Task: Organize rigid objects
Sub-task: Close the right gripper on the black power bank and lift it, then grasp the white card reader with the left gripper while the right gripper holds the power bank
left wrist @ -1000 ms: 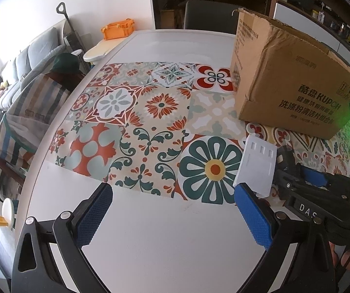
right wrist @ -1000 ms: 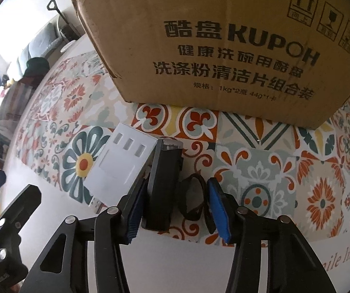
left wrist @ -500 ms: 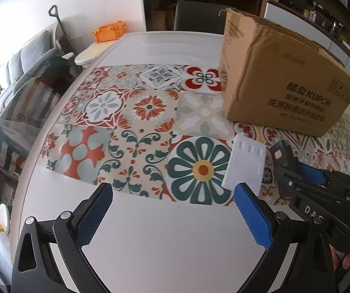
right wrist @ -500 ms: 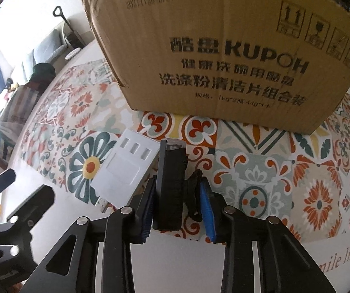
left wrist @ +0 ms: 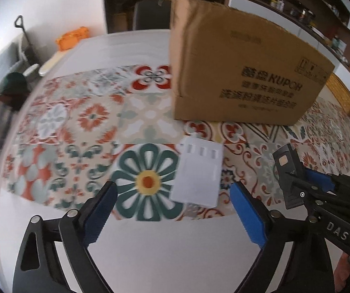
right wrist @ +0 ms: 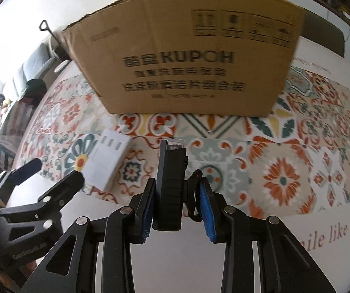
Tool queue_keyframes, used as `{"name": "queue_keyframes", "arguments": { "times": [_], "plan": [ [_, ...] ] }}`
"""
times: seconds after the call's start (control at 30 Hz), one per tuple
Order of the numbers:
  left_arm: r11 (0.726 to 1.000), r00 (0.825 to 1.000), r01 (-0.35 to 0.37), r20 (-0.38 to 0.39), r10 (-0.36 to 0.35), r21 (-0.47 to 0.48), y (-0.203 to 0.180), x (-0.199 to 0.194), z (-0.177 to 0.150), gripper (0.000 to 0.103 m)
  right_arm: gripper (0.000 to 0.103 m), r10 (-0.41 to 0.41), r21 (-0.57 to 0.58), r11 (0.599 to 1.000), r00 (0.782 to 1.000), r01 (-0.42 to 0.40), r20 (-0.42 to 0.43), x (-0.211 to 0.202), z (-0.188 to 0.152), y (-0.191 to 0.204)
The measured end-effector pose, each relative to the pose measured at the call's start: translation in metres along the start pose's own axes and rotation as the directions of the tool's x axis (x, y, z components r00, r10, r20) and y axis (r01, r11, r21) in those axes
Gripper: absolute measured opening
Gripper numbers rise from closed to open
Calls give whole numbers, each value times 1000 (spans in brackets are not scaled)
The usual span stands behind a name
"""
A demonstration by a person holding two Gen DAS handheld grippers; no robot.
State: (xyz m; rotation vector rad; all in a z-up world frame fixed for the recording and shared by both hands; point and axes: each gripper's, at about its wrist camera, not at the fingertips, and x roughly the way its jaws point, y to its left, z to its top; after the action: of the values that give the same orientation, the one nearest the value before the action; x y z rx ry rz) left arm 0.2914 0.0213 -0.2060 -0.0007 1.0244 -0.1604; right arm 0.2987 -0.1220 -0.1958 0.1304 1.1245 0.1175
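My right gripper is shut on a black rectangular device with a strap loop and holds it off the table; it also shows in the left wrist view. A white flat plug-like box lies on the patterned mat, just ahead of my open, empty left gripper. It also shows in the right wrist view, to the left of the black device. A brown cardboard box stands behind both objects, its top not visible.
The white table runs under the mat toward me. An orange crate sits far left at the back. A dark chair stands beyond the table. A sofa and clothes lie off the table's left edge.
My right gripper closed on the black device and lifted it off the mat. My left gripper swung right, so the white box now sits between its fingers' line.
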Motion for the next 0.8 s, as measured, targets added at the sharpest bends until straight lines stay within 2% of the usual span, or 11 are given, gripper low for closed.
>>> {"name": "queue_keyframes", "arguments": {
  "times": [0.1,0.27,0.37,0.43,0.53,0.8],
  "plan": [
    [1000,1000,16,-7,-16,17,-6,9,3,91,35,-3,16,1000,1000,3,-5,-1,-1,-9],
    [998,999,32,-28,-31,46,-16,25,6,79,35,-9,33,999,1000,10,-10,-1,-2,-19],
    [998,998,48,-38,-46,51,-18,34,8,70,35,-13,39,999,1000,13,-14,1,-2,-24],
    [997,998,53,-44,-51,50,-18,40,9,58,35,-14,42,999,1000,15,-16,0,-2,-29],
    [997,998,48,-32,-46,64,-20,42,10,51,35,-15,44,999,1000,16,-20,4,-2,-30],
    [996,998,54,-12,-53,66,-22,44,11,49,35,-14,48,999,1000,15,-26,10,-1,-30]
  ]
}}
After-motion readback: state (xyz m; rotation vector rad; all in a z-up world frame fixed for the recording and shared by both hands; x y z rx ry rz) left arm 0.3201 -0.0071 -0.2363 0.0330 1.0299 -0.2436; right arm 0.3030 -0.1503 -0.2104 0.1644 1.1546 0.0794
